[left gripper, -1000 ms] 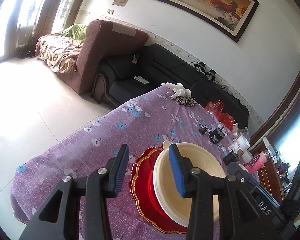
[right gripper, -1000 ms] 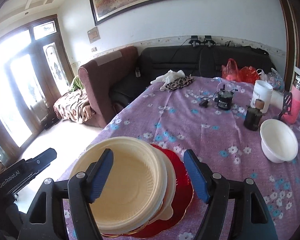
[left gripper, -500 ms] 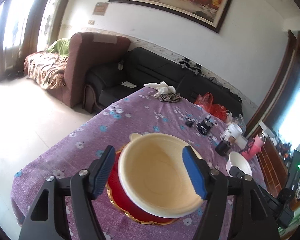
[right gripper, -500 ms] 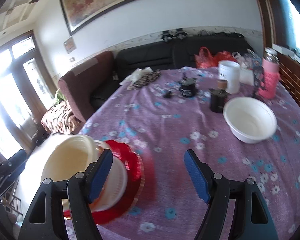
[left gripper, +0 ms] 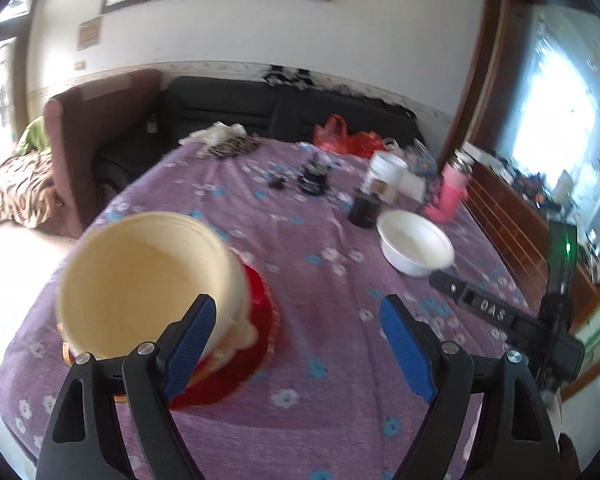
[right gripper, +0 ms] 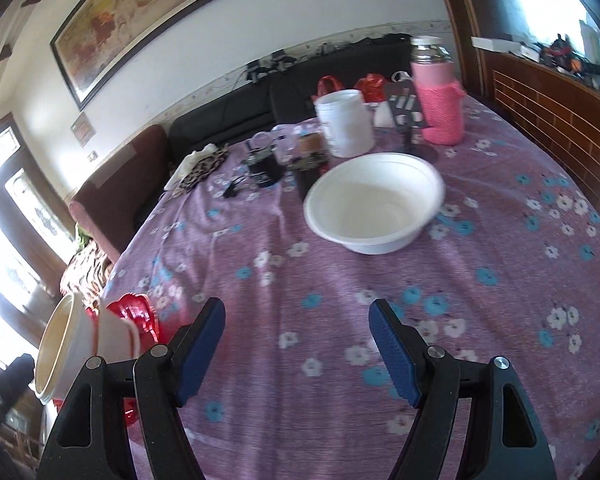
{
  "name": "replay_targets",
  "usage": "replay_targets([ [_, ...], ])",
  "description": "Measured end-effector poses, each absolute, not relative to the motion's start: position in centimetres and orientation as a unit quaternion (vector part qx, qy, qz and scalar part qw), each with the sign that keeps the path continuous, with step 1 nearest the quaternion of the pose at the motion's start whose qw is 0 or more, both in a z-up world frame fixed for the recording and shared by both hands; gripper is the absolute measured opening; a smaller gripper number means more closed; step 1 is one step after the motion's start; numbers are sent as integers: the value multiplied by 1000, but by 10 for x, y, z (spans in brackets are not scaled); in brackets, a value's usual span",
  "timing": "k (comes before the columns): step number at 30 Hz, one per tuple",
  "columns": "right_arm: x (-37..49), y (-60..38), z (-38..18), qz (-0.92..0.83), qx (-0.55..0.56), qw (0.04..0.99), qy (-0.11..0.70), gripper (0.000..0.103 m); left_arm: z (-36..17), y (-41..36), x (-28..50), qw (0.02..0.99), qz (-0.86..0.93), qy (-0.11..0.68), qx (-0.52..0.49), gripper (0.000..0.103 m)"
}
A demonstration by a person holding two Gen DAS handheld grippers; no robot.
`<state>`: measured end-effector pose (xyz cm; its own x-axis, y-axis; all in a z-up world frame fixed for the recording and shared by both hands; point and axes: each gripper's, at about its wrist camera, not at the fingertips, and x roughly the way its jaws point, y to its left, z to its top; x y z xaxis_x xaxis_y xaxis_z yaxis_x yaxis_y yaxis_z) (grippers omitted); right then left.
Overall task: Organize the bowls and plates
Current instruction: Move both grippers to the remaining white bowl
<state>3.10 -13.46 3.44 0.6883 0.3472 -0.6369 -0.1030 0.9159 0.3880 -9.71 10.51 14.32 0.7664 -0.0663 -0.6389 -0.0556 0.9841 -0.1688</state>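
Purple flowered cloth covers the table (right gripper: 500, 300), with a sofa beyond its far edge. Both claws point slantwise down over bare cloth: the left claw (left gripper: 296, 350) is opening with nothing between its pads, the right claw (right gripper: 296, 354) released and empty. Cream bowls (left gripper: 148, 280) stack on a red plate (left gripper: 260, 320) near the left table edge, well apart from the white bowl (right gripper: 374, 202).

One cream bowl (left gripper: 140, 280); one red plate (left gripper: 256, 320); one white bowl (right gripper: 374, 204); one pink bottle (right gripper: 438, 96); one white jar (right gripper: 344, 122)
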Motion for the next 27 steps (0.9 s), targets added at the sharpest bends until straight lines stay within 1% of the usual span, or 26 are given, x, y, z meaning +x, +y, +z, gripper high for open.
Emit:
replay_targets([
  [8,35,-198,18,78,197,900,380,79,110,60,-78,910,-33,409,-61,83],
  [15,63,-244,7,40,241,887,392,79,96,44,-68,900,-35,432,-50,83],
  [21,107,-243,6,37,251,877,408,79,89,33,-62,895,-40,442,-36,83],
  [27,161,-229,-11,40,257,856,447,79,82,35,-54,891,-37,452,-33,83],
])
